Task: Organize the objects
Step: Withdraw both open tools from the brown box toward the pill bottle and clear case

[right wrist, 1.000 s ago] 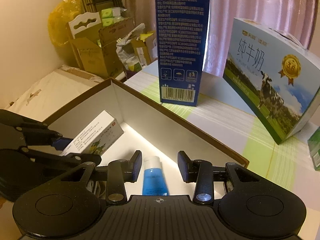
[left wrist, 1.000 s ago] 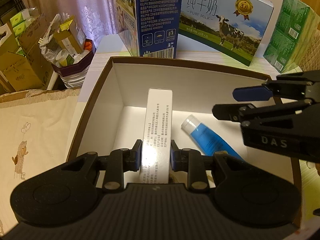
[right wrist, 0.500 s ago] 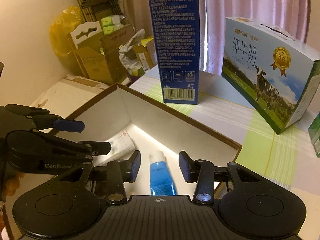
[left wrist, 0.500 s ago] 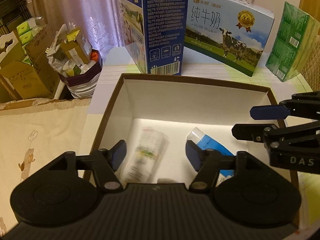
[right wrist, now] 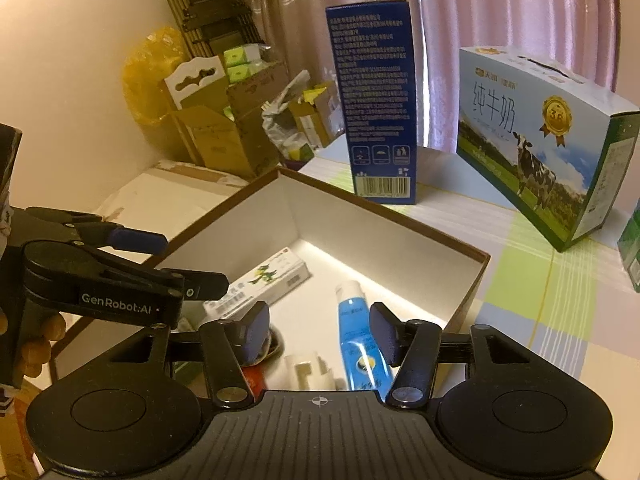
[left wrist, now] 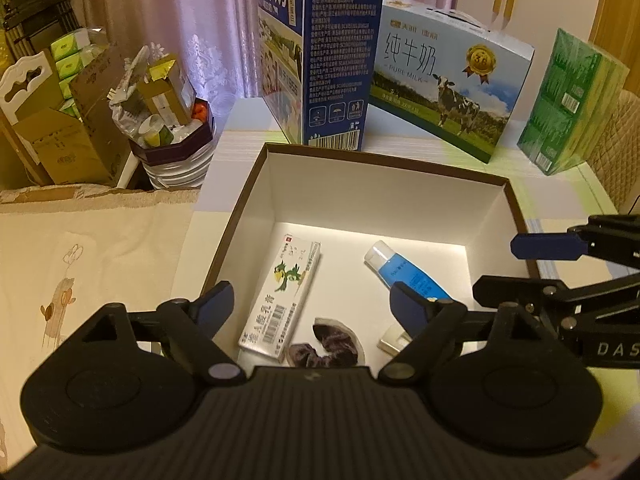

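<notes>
A brown box with a white inside (left wrist: pixel 384 196) (right wrist: pixel 476 280) sits on the table. On its floor lie a white medicine carton with a green bird (left wrist: pixel 282 296) (right wrist: pixel 260 284), a blue tube with a white cap (left wrist: pixel 404 272) (right wrist: pixel 354 320), a dark purple scrunchie (left wrist: pixel 328 344) and a small white item (left wrist: pixel 392 342) (right wrist: pixel 310 372). My left gripper (left wrist: pixel 310 306) hangs open above the box's near side with nothing in it. My right gripper (right wrist: pixel 318 328) is open over the tube, also empty; it shows at the right (left wrist: pixel 532 264) in the left wrist view.
Behind the box stand a tall dark-blue milk carton (left wrist: pixel 340 52) (right wrist: pixel 376 112), a pale-blue milk gift case (left wrist: pixel 448 92) (right wrist: pixel 540 136) and a green pack (left wrist: pixel 572 100). Cardboard boxes and a full bin (left wrist: pixel 168 120) crowd the floor at left. A cream cloth (left wrist: pixel 80 272) lies left of the box.
My left gripper let go of the white carton, opened wide and rose back. The carton dropped and now lies flat on the box floor. My right gripper lifted slightly.
</notes>
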A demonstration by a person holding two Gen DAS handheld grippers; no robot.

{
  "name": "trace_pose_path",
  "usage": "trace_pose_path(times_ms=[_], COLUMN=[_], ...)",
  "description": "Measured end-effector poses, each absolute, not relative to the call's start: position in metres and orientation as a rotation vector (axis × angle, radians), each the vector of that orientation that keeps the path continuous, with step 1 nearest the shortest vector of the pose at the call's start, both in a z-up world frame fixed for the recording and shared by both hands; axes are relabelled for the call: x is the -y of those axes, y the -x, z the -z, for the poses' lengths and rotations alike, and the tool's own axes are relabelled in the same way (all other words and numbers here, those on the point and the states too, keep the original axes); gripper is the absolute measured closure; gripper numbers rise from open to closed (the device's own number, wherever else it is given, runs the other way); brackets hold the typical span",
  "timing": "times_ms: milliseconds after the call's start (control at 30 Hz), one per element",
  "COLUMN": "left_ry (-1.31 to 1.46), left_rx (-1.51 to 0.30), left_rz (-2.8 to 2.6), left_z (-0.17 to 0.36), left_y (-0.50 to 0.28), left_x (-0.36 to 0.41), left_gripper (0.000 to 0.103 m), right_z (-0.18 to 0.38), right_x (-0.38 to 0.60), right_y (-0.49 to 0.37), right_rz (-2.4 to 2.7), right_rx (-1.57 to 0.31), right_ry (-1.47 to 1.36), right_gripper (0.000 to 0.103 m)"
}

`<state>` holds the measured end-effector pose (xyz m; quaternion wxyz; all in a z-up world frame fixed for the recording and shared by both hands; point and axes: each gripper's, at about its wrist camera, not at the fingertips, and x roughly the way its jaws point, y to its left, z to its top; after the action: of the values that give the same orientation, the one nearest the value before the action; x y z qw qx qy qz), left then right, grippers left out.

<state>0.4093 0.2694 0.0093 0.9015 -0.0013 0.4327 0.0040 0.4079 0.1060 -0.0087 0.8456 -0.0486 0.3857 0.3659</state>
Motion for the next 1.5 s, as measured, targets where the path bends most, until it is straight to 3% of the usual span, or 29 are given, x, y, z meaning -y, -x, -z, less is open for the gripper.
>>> trace_pose_path(times_ms=[1500], left_ry=[0.06], left_rx=[-0.879], left_rz=[0.005], left_z=[-0.045], left_y=[-0.24], left_x=[-0.188], left_gripper=[0.02], right_z=[-0.026], right_x=[-0.001], right_y=[-0.259], right_rz=[-0.769], right_rx=[-0.801], right_ry=[-0.013], right_gripper=[0.048])
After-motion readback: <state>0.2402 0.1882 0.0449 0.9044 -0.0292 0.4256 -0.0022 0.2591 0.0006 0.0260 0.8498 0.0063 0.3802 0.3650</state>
